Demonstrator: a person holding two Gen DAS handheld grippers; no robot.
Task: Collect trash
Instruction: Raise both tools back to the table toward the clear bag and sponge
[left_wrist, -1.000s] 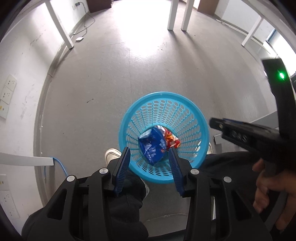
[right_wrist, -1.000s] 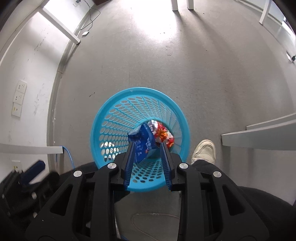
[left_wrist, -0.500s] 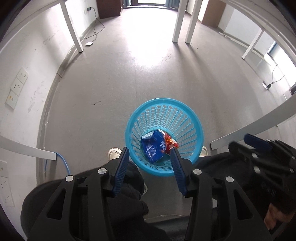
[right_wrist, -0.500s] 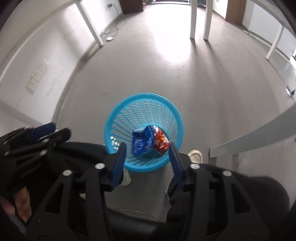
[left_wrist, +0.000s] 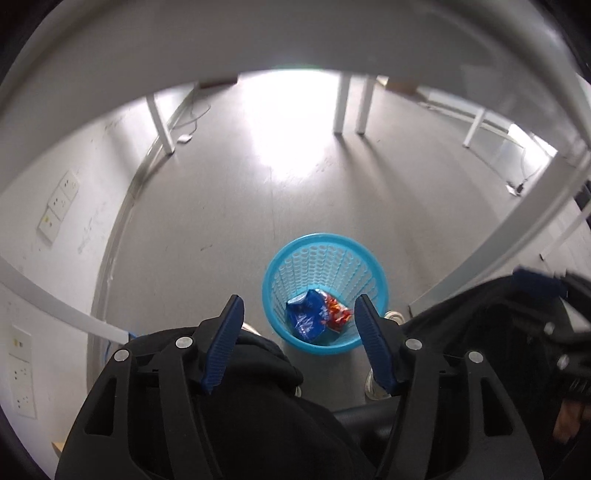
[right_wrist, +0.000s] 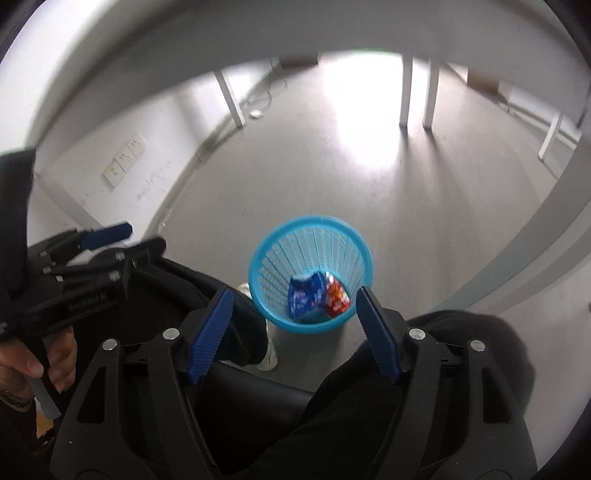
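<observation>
The left hand-held gripper (left_wrist: 297, 325) hangs above the floor (left_wrist: 229, 206) with its blue fingers (left_wrist: 223, 345) spread wide; its jaws have just been opening, and nothing is between them. The right hand-held gripper (right_wrist: 293, 317) is in the same condition: blue fingers (right_wrist: 212, 334) spread, jaws just opening, no object pinched. Both point steeply downward toward a blue perforated basket (left_wrist: 325, 254) that stands upright on the grey floor, in front of the person's dark-clad legs (left_wrist: 229, 369). Two pieces of trash lie at the bottom of the basket: a blue wrapper (left_wrist: 306, 319) and, touching it on the right, a red-orange wrapper (left_wrist: 338, 314). In the right wrist view the basket (right_wrist: 310, 236) shows the same contents, blue wrapper (right_wrist: 304, 297) beside red-orange wrapper (right_wrist: 336, 299). A white shoe (right_wrist: 267, 356) rests on the floor near the basket base. The left hand (right_wrist: 33, 363) grips the handle of its tool at the lower left edge of that view. White table legs (left_wrist: 347, 103) stand farther back on the floor.
</observation>
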